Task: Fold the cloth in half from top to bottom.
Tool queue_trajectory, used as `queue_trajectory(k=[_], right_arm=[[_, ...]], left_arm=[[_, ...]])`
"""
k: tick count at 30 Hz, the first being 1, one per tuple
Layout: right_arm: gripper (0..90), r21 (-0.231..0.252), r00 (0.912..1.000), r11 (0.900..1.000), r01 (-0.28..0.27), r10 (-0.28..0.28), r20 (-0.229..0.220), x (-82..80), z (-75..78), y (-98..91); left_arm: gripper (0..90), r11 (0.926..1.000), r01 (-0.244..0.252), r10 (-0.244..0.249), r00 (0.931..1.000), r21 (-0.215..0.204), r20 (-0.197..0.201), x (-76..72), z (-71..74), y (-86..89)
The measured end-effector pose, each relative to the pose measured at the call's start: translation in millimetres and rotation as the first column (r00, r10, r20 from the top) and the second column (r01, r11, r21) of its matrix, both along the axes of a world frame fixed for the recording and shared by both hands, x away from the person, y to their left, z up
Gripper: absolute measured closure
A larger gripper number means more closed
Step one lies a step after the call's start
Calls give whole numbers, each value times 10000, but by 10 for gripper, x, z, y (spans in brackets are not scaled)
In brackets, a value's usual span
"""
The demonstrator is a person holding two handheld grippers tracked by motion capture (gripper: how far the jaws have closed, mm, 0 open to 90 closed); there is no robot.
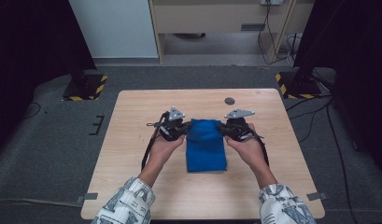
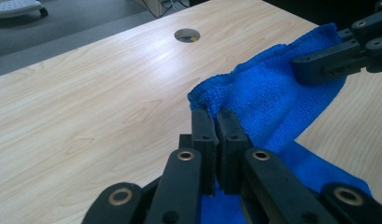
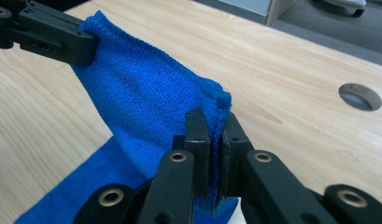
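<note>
Table [image 1: 132, 186]: we work mid-top. Cloth [image 1: 206, 147] lies centre, far edge lifted. Left gripper [image 2: 215, 122] clamps one far corner, right gripper [image 3: 215, 125] clamps other. We keep edge taut, hands level, fold toward near edge, align corners.

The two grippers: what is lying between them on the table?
The blue cloth spans between the left gripper and right gripper, each pinching a far corner; the high view shows it.

Light wooden table [image 1: 132, 177], round cable hole [image 1: 229, 101] at far edge, blue cloth [image 1: 206, 151] lying mid-table
</note>
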State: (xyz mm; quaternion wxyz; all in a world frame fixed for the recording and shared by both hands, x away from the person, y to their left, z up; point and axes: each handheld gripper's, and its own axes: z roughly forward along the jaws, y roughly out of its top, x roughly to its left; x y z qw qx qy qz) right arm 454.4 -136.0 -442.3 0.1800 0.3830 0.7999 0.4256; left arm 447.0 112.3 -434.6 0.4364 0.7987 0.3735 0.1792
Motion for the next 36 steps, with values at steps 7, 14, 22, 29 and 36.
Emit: queue_trajectory(k=[7, 14, 22, 29, 36], right_arm=[[832, -122, 9999, 9999, -68, 66, -126, -33, -111, 24], [823, -160, 9997, 9999, -5, 2, -240, -47, -182, 11], [821, -237, 9996, 9997, -34, 27, -297, -76, -232, -17], [810, -175, 9994, 9998, -71, 65, -331, -98, -245, -26], [799, -186, 9992, 9997, -167, 161, -364, -139, -292, -42]], left_arm=[[870, 10000, -33, 34, 10000, 60, -79, -22, -75, 8], [867, 9999, 81, -80, 9999, 100, -112, -68, -118, -15], [865, 9999, 121, -122, 9998, -45, -163, -112, -192, -28], [857, 9999, 64, -67, 9997, -141, -224, -132, -232, -8], [849, 9998, 146, -150, 9995, -160, -262, -171, -272, -4]])
